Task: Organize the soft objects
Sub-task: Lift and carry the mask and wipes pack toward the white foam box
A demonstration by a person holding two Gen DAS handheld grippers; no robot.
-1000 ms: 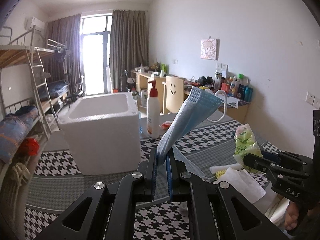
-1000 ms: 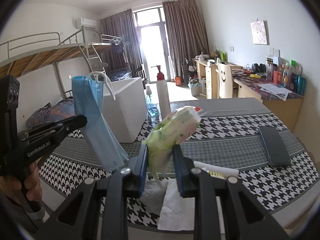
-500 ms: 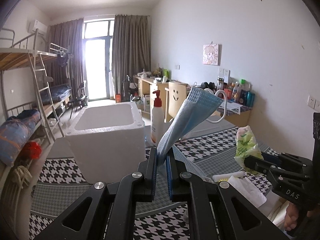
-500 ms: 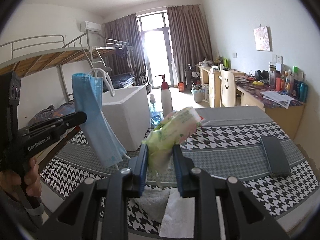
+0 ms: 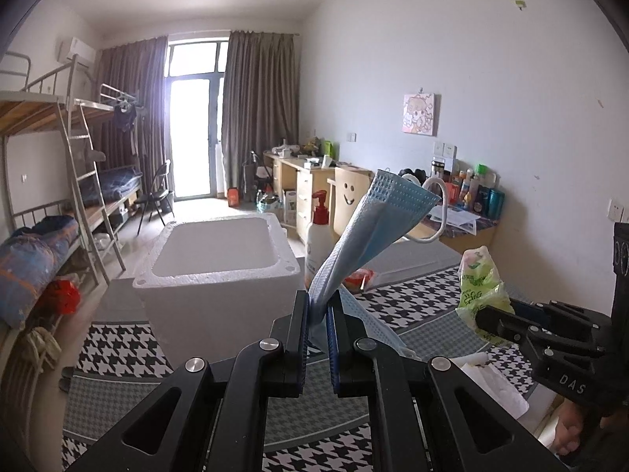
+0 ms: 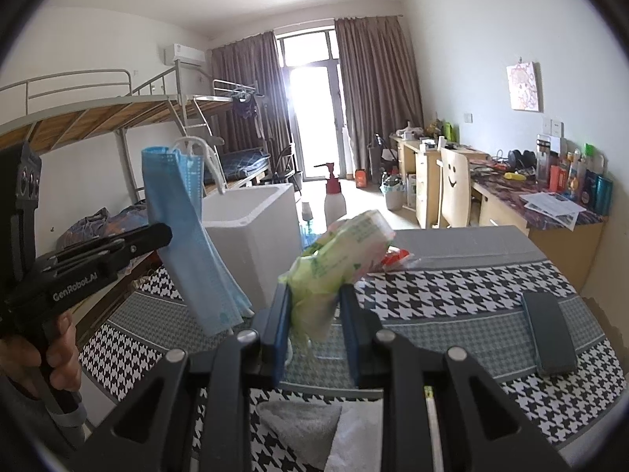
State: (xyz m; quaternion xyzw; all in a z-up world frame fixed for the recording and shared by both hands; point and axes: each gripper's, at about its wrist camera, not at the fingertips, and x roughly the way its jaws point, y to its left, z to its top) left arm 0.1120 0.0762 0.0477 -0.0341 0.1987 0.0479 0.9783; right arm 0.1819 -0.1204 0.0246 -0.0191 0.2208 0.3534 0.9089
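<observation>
Carrying: both grippers are holding soft items in the air above the table point(image 6: 471, 287).
Box point(image 5: 220, 271): standing open-topped ahead, likely the drop spot.
Left gripper point(image 5: 317, 316): jaws are pinching a blue mask point(image 5: 377, 220) nearly closed.
Right gripper point(image 6: 314, 314): jaws are squeezing a green tissue pack point(image 6: 338, 251), partly open.
Next: moving each over the box, then releasing.
</observation>
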